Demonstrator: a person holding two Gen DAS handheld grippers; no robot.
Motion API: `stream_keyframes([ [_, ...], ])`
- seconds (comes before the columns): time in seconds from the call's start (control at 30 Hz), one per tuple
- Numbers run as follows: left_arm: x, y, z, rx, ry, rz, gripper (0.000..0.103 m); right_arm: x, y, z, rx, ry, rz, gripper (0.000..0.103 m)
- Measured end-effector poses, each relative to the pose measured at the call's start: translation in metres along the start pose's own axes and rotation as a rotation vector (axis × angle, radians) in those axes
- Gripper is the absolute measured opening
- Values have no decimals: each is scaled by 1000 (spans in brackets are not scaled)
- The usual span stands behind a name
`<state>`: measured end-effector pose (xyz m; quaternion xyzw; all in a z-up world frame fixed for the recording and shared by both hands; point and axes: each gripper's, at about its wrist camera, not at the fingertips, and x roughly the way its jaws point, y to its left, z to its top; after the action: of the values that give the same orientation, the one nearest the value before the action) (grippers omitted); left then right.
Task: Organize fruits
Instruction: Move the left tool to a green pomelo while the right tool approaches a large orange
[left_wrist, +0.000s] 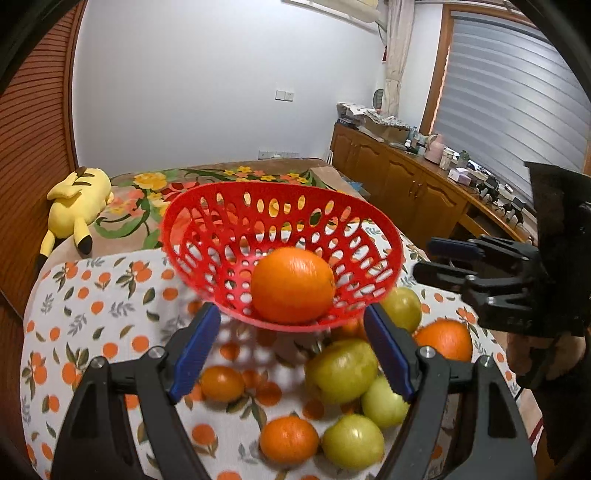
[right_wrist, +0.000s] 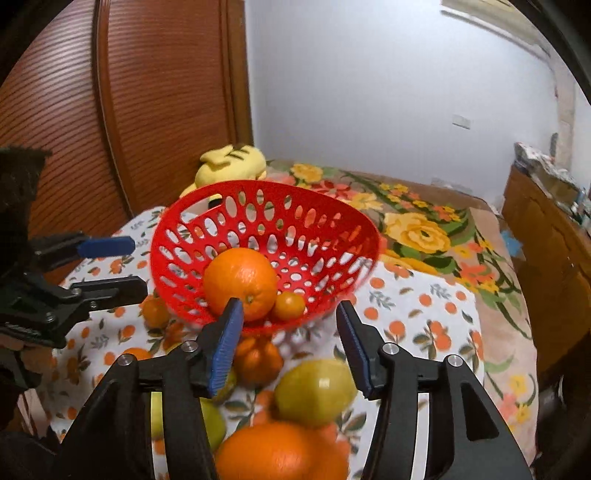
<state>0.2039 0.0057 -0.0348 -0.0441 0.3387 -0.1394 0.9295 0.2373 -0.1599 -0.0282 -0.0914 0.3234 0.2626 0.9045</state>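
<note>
A red perforated basket (left_wrist: 192, 236) (right_wrist: 325, 236) stands on the orange-print tablecloth (left_wrist: 92, 295). A large orange (left_wrist: 291, 284) (right_wrist: 240, 282) lies in it, and the right wrist view also shows a small mandarin (right_wrist: 290, 304) beside it. In front of the basket lie several loose green fruits (left_wrist: 340, 369) (right_wrist: 316, 391) and oranges (left_wrist: 445, 339) (right_wrist: 266, 452). My left gripper (left_wrist: 291, 325) (right_wrist: 136, 266) is open just before the basket's near rim, with nothing held. My right gripper (right_wrist: 290, 314) (left_wrist: 424, 256) is open too, with nothing between its pads.
A yellow plush toy (left_wrist: 77, 206) (right_wrist: 232, 162) lies on the floral blanket (right_wrist: 417, 229) behind the table. A wooden cabinet (left_wrist: 406, 184) with clutter on top runs along the right. A slatted wooden door (right_wrist: 110, 110) stands at the left.
</note>
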Motion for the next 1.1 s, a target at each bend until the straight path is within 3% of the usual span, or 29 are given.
stream_keyframes([
  [0.63,-22,-15,-65,2,11,18,80,-20,9,-77,99,4,-87,77],
  [0.8,-24,-20,-75,2,17,25,80,-23,13,-86,102,-4,-103,89],
  [1.1,-23,-25,-96,-5,32,18,80,-15,5,-93,119,11,-146,94],
])
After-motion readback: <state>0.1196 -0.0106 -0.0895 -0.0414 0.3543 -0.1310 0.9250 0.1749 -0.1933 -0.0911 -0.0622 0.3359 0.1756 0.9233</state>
